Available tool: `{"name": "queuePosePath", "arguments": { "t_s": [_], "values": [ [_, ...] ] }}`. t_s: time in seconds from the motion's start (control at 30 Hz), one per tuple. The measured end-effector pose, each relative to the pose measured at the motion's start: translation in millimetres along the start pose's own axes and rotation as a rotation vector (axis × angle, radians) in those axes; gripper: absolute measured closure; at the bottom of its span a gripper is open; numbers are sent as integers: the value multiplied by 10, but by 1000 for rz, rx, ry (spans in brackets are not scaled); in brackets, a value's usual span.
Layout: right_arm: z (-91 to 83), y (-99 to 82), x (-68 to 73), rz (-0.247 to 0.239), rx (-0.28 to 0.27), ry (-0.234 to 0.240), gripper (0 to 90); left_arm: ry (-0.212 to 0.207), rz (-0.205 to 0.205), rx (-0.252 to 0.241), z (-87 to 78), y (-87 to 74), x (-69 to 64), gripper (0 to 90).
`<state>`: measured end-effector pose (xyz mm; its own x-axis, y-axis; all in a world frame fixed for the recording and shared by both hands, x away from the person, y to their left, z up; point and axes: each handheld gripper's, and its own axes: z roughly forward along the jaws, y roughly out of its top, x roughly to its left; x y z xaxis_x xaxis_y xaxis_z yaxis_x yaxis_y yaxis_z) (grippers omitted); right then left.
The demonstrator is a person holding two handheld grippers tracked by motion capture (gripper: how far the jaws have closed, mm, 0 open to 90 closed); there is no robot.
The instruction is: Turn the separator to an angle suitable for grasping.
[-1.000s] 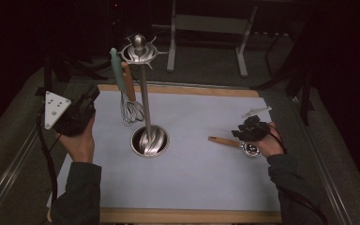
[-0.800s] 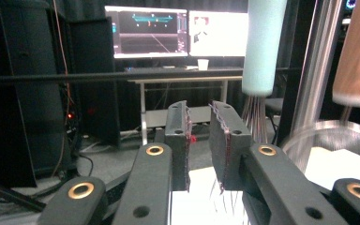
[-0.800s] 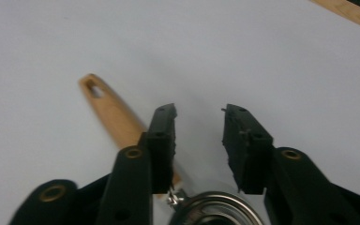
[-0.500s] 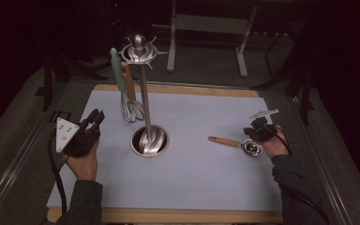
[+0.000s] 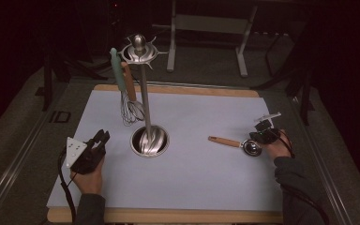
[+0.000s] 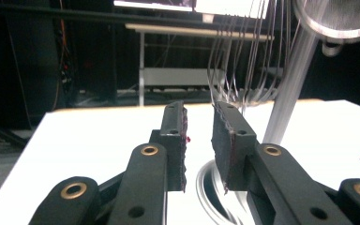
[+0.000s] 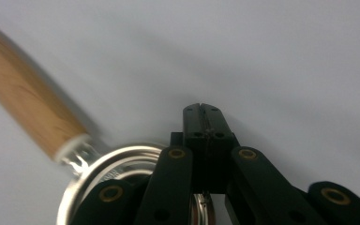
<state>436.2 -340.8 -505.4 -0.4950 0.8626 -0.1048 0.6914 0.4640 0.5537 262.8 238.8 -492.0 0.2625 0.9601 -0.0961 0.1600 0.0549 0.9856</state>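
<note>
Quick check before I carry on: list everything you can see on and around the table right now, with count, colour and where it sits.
Table mat: one, pale grey-white, on a wooden board.
Utensil stand: one, silver, left of centre, round base on the mat.
Whisk: one, wooden handle, wire head, hanging from the stand.
Green-handled utensil: one, hanging beside the whisk.
Strainer: one, wooden handle, metal ring, lying on the mat at right.
Left gripper: black, jaws apart, nothing between them, just been opening.
Right gripper: black, jaws shut, over the strainer's ring.

Dim lab or studio: white-topped table [image 5: 206, 187], dark surroundings, metal stand frame [image 5: 206, 23] behind.
</note>
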Motion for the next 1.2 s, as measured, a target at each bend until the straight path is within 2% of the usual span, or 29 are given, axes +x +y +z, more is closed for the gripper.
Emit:
{"name": "queuePosePath", "arguments": {
  "t_s": [0.1, 0.27, 0.57, 1.2],
  "values": [
    [32, -38, -23, 19, 15, 1, 900, 1, -11, 14, -4, -81, 4, 744],
    [21, -74, -36, 7, 35, 30, 900, 10, -34, 29, -22, -194, 30, 743],
    [-54, -156, 6, -3, 49, 97, 900, 19, -46, 35, -22, -252, 46, 741],
    [-220, -364, 323, -84, 41, 207, 900, 17, -40, 70, 40, -323, 38, 739]
  ]
}}
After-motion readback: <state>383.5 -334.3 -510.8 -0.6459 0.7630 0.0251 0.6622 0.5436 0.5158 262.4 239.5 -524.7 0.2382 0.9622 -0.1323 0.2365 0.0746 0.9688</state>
